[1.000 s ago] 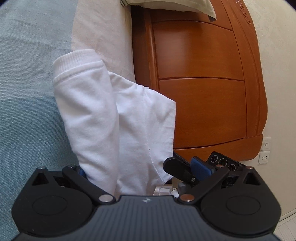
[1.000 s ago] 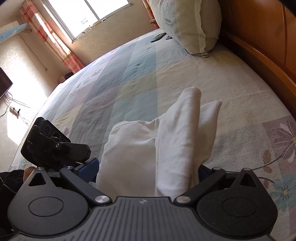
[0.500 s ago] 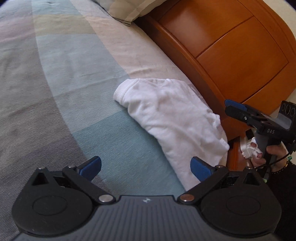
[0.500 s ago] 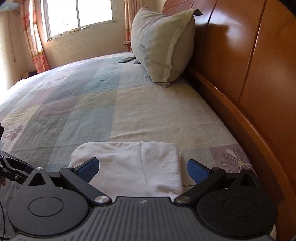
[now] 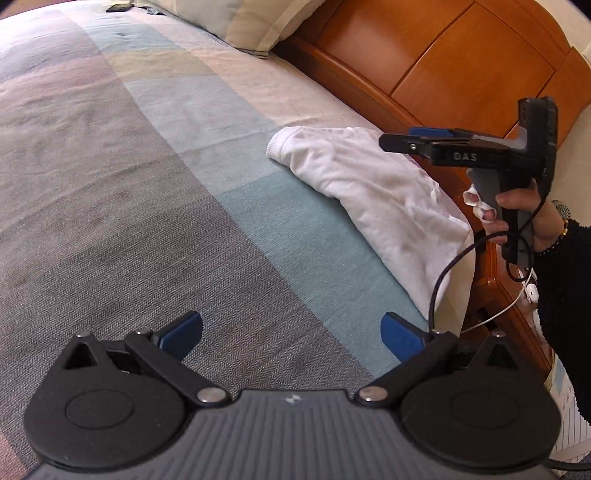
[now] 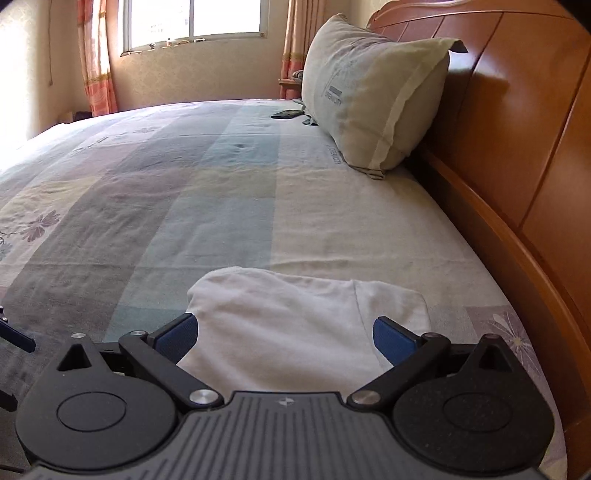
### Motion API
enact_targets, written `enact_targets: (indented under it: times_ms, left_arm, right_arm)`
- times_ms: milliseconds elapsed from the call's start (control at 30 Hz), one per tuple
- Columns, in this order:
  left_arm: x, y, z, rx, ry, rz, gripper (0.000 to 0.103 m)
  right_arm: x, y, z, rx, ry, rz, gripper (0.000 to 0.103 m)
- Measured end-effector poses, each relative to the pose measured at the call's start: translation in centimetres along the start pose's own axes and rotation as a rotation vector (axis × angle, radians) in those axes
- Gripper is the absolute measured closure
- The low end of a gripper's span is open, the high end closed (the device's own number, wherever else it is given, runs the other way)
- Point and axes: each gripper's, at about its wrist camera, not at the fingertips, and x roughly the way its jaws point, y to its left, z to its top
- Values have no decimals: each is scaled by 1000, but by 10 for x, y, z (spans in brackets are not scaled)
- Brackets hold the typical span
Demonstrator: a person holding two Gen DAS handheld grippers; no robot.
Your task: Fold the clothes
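In the left wrist view, the left gripper (image 5: 291, 332) is hovering above the bedspread (image 5: 147, 206), its blue fingers (image 5: 183, 330) standing wide apart with nothing between them. Beyond it and to the right, the folded white garment (image 5: 373, 188) is lying on the bed close to the edge by the wooden headboard (image 5: 454, 62), with its ribbed end pointing away across the bedspread. Above the garment, the right gripper (image 5: 391, 141) is being held level in a person's hand (image 5: 524, 218), clear of the cloth, with a black cable (image 5: 448, 269) hanging down from it. Farther off, a pillow (image 5: 255, 22) is leaning near the headboard.

In the right wrist view, the right gripper (image 6: 284, 332) is facing along the bed, its fingers (image 6: 391, 338) spread apart and holding nothing. The white garment (image 6: 295, 317) is lying flat on the bedspread (image 6: 184, 206) just ahead of and beneath them, in a compact folded shape. Past it the bedspread is stretching away toward the pillow (image 6: 373, 99) propped against the headboard (image 6: 517, 129), with a small dark flat object (image 6: 288, 114) lying beside the pillow. At the far end, a window (image 6: 192, 22) with reddish curtains (image 6: 98, 70) is letting in bright light.
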Motion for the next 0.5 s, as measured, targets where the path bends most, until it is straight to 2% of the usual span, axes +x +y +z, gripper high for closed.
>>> enact_targets:
  times_ms: [100,167,200,267,333,433,500]
  left_arm:
    - [-4,2,-1,-22,-13,-1,1]
    - [-3,4,-2,-31,-11,-4,1]
    - [-1,5,-2,-31,-9,4,1]
    - [-6,7,-3,-25,-8,17,1]
    - [-12,10,-3,-22,-10,23,1]
    - [-16,13,-5,-31,-18,17,1]
    - [-14,14,-5,-34,-18,15,1]
  right_arm:
    - [48,10,9,3,68,-44,0]
    - [85,19,0,-22,158,-62,0]
    - [92,22,-5,-24,156,-61,0]
    - [92,19,-5,43,119,-50,0]
    - [81,20,2,57,141,-63,0]
    - [42,30,0,5,80,-69,0]
    - [29,33,-14,-10,84,-97,0]
